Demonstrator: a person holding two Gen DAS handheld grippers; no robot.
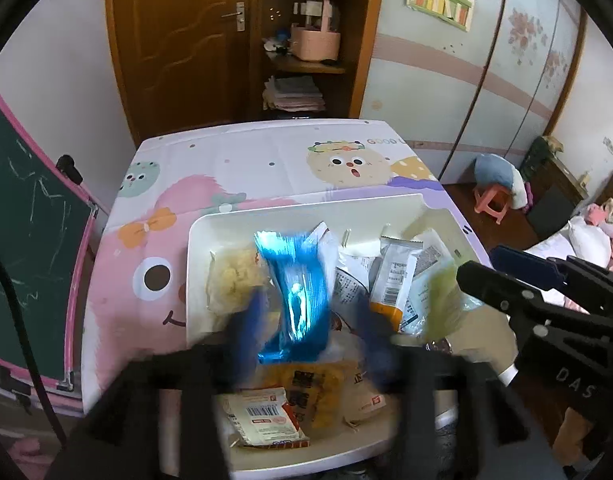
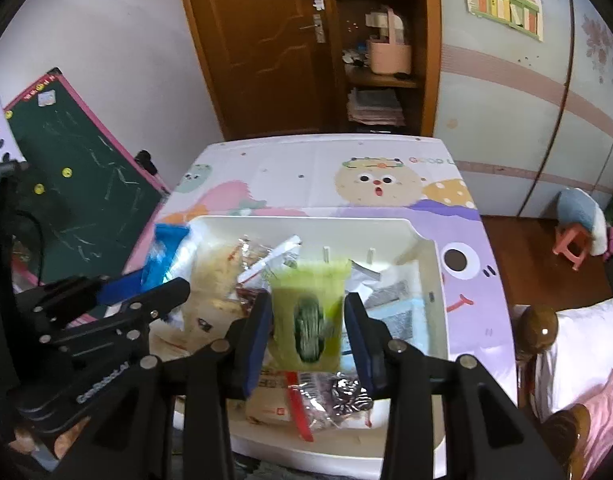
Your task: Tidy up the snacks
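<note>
A white tray (image 1: 202, 232) on the cartoon-print table holds several snack packets. In the left wrist view, my left gripper (image 1: 306, 344) has a shiny blue packet (image 1: 294, 292) standing between its blurred blue fingers, above the tray's near part. In the right wrist view, my right gripper (image 2: 308, 332) has a green packet (image 2: 308, 316) with a dark oval print between its fingers, over the same tray (image 2: 306, 226). The right gripper also shows at the right of the left wrist view (image 1: 538, 292), and the left gripper at the left of the right wrist view (image 2: 118, 300).
Loose packets lie in front of the tray: a white and red barcode packet (image 1: 262, 420), a yellow packet (image 1: 314, 392), a silver foil packet (image 2: 342, 396). A green chalkboard (image 1: 30, 240) leans at the table's left. A bed (image 2: 578, 360) is at the right.
</note>
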